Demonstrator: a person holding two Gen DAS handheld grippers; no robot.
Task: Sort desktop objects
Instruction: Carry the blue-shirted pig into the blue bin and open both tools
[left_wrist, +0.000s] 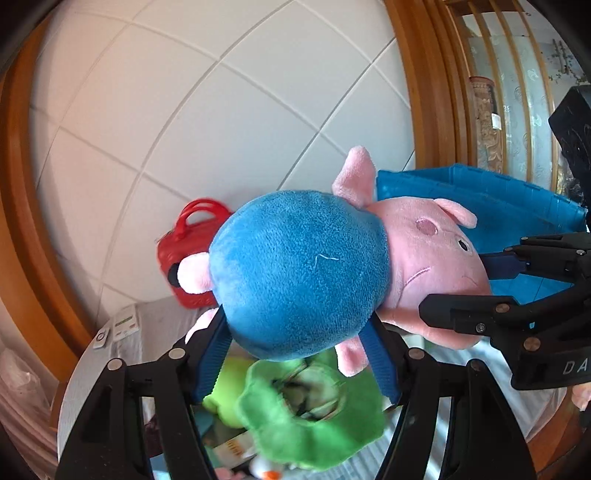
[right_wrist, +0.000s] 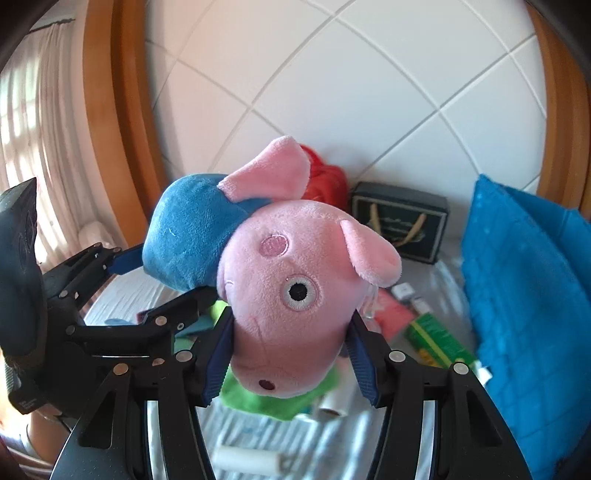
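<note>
The desk (right_wrist: 122, 291) is covered with a pale cloth with faint grey stripes, and it ends against a white tiled wall. A blue plastic crate (right_wrist: 524, 314) stands on it and serves as the landmark here. Beside the crate, toward the wall, sits a dark rectangular box with cord handles (right_wrist: 400, 225), and further along the wall a red handbag with looped handles (left_wrist: 184, 254). Just in front of the crate lie a green printed carton (right_wrist: 439, 338) and a flat pink packet (right_wrist: 393, 310). Further from it rests a crumpled green plush piece (left_wrist: 314, 417), with white rolls (right_wrist: 243, 458) blurred nearby.
</note>
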